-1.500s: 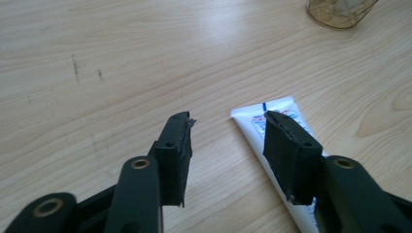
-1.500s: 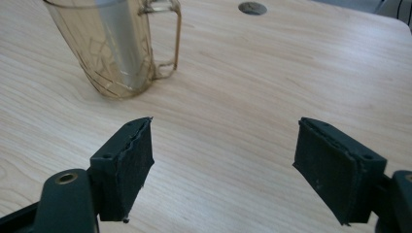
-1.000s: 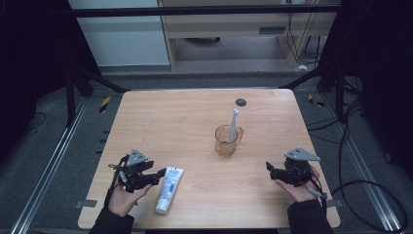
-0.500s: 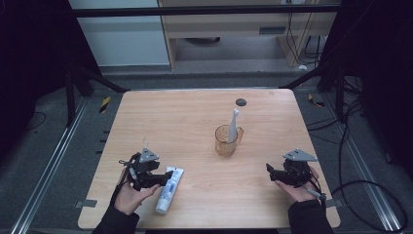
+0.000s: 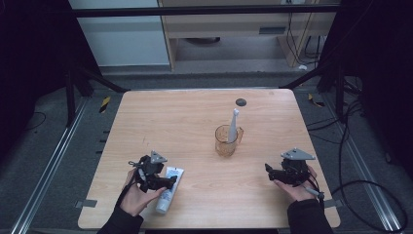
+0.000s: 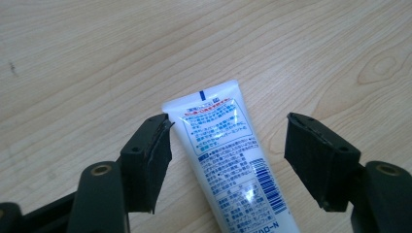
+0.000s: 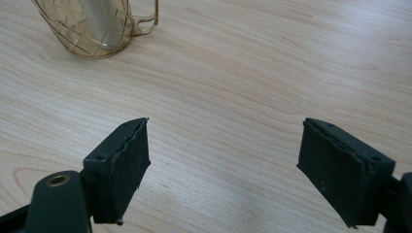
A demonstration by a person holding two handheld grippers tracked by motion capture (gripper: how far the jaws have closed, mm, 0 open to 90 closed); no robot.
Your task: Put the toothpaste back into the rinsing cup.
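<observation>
So the left gripper (image 5: 168, 183) is down near the front left corner of the table (image 5: 195, 117), jaws spread wide and just been opening, with the toothpaste tube (image 6: 233, 160) lying flat between them. Nothing is pinching it yet; in the left gripper view there's bare wood on both sides between the pads and the tube. The tube's flat crimped end points away from the gripper, and the printed label faces up.

If I were doing this pickup, I'd slide in a touch further so the pads land on the fuller body of the tube rather than the thin crimped end, which would probably just fold. Keep the jaws level with the table, centre the tube (it looks closer to one pad than the other right now), then close gently. It's a soft tube, so squeezing hard is likely to dent it or push paste toward the cap.

The right gripper (image 5: 269, 171) sits near the front right corner, also open with nothing in it, just table between the pads.

Only container around is the clear amber cup (image 5: 228, 140) with a handle, about mid-table toward the right. A white toothbrush (image 5: 233, 126) stands in it, leaning, head sticking up above the rim. Can't tell if there's anything else inside.
</observation>
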